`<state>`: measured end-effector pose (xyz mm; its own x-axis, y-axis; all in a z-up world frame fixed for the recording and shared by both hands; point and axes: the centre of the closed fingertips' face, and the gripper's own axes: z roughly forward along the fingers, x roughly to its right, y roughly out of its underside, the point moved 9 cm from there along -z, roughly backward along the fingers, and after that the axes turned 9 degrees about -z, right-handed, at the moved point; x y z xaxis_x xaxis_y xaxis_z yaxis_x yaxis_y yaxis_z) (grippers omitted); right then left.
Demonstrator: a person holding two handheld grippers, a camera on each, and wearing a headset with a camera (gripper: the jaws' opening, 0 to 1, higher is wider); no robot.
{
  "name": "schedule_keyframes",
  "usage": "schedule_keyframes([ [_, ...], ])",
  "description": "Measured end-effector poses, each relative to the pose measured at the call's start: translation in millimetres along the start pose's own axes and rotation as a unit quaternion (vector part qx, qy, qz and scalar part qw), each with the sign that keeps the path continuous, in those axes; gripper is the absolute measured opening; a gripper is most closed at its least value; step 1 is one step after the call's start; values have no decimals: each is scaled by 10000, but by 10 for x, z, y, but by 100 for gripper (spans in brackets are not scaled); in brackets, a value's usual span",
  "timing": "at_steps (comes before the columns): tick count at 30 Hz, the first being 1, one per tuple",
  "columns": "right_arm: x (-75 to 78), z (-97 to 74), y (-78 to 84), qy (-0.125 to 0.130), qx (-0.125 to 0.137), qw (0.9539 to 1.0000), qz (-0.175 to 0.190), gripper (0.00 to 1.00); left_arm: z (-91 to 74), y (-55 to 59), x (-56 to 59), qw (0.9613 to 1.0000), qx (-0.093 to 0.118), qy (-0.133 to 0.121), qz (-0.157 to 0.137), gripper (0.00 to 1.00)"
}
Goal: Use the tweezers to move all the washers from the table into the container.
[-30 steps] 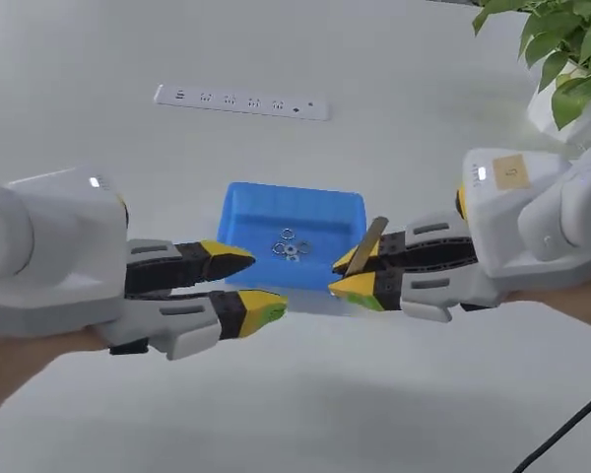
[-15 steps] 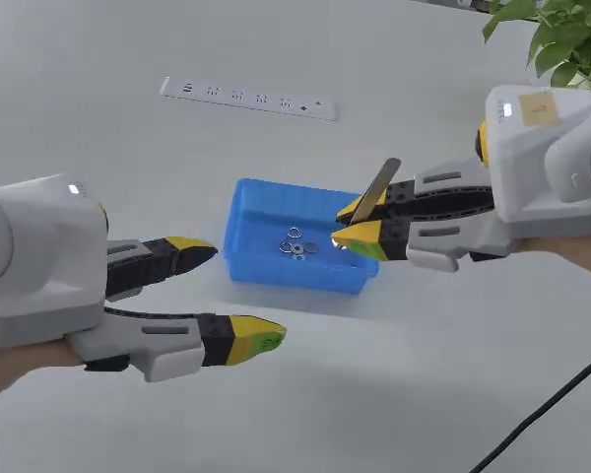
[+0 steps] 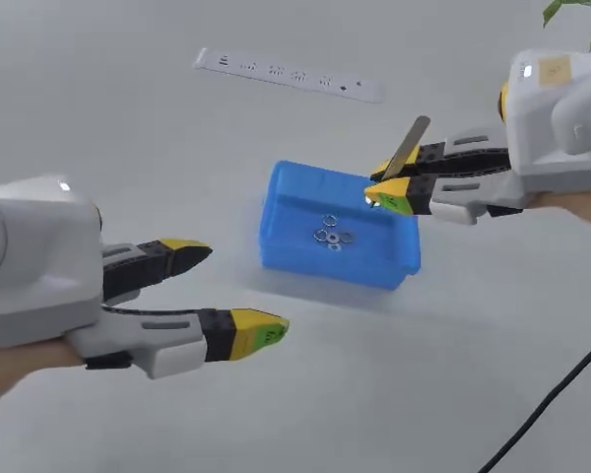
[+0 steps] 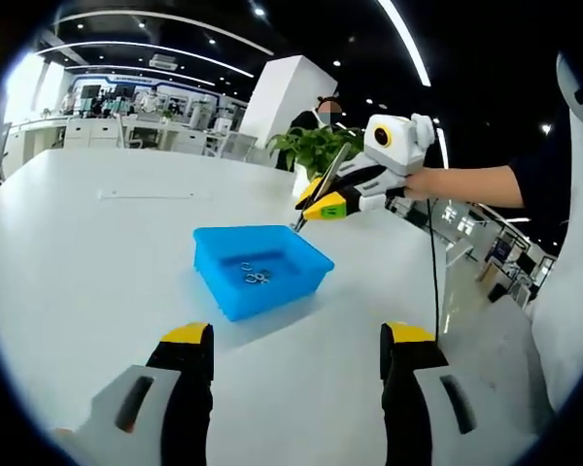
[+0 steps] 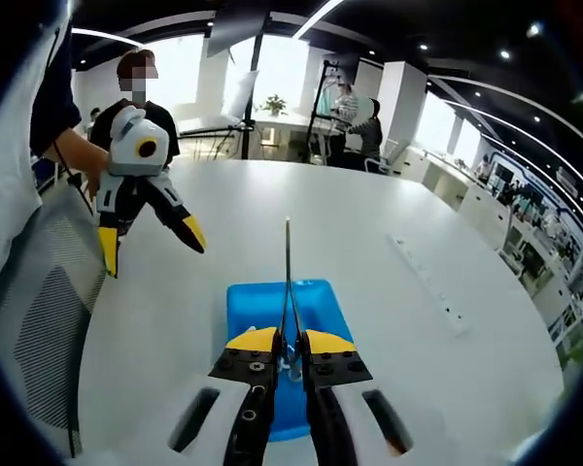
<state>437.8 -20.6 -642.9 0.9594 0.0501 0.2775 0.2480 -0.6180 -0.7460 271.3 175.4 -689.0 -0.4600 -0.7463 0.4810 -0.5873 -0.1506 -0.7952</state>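
Observation:
A blue container [image 3: 297, 235] sits mid-table with several washers [image 3: 332, 235] lying in it; it also appears in the left gripper view [image 4: 272, 291] and the right gripper view [image 5: 257, 301]. My right gripper [image 3: 387, 190] hovers over the container's far right corner, shut on the tweezers [image 3: 410, 146], a thin metal strip between its jaws [image 5: 288, 282]. A small glint shows at the tweezers' lower end; I cannot tell what it is. My left gripper [image 3: 238, 291] is open and holds nothing, left of and nearer than the container.
A white power strip [image 3: 291, 74] lies at the far side of the table. A black cable [image 3: 557, 409] crosses the near right corner. A potted plant [image 4: 316, 146] stands behind the right gripper. People stand in the background.
The right gripper has lifted the tweezers from the container's near right edge to above its far right corner. The left gripper's jaws have spread wider and drawn back from the container.

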Motion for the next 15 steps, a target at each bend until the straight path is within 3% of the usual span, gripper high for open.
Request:
schedule_keyframes([
  [10, 84, 251, 306, -121, -245, 9995, 138, 10, 5, -34, -58, 9999, 22, -108, -42, 75],
  [15, 85, 349, 406, -124, -273, 9994, 170, 10, 10, 0, -79, 9998, -55, -155, -70, 74],
])
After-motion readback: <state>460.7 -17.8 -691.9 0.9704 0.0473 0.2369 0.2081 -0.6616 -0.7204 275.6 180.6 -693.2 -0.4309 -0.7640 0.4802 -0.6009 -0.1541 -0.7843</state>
